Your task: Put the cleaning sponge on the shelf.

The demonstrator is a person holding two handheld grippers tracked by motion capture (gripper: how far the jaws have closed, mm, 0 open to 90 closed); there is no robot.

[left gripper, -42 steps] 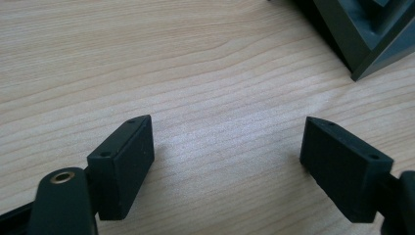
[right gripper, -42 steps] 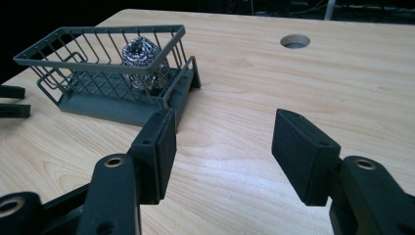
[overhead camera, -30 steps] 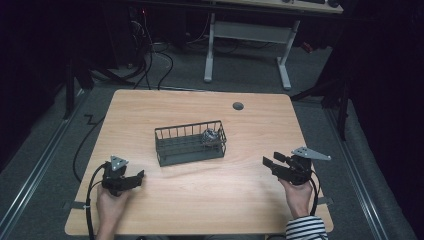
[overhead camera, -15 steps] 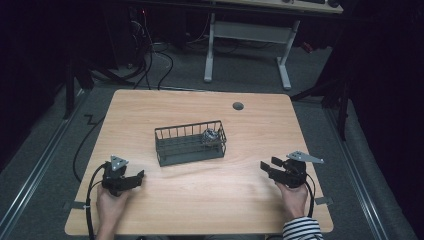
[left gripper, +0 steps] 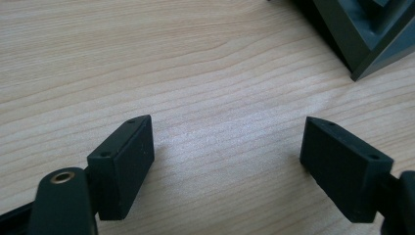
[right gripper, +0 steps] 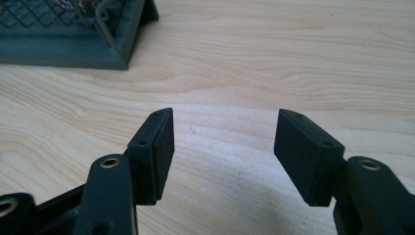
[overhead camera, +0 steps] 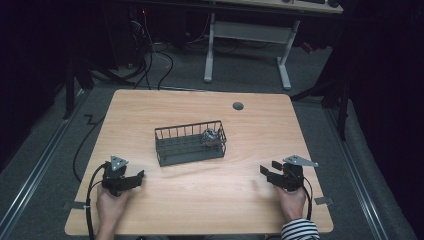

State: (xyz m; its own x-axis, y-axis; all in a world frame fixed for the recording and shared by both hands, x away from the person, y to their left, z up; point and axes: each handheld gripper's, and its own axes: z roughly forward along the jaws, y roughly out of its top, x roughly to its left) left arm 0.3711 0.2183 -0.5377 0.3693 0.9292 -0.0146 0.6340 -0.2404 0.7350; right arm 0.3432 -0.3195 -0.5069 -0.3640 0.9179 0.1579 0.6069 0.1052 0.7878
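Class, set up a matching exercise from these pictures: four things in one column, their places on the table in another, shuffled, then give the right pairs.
Things:
1. wire basket
2. crumpled silvery object
3. left gripper
4. round hole

Places:
A. far side of the table
B. near left corner
C. middle of the table
D. inside the basket's right end

Pairs: 1-C, 2-D, 3-B, 4-A

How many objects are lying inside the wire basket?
1: a crumpled silvery ball lies at the right end of the wire basket, near the middle of the wooden table. Nothing else shows through the bars.
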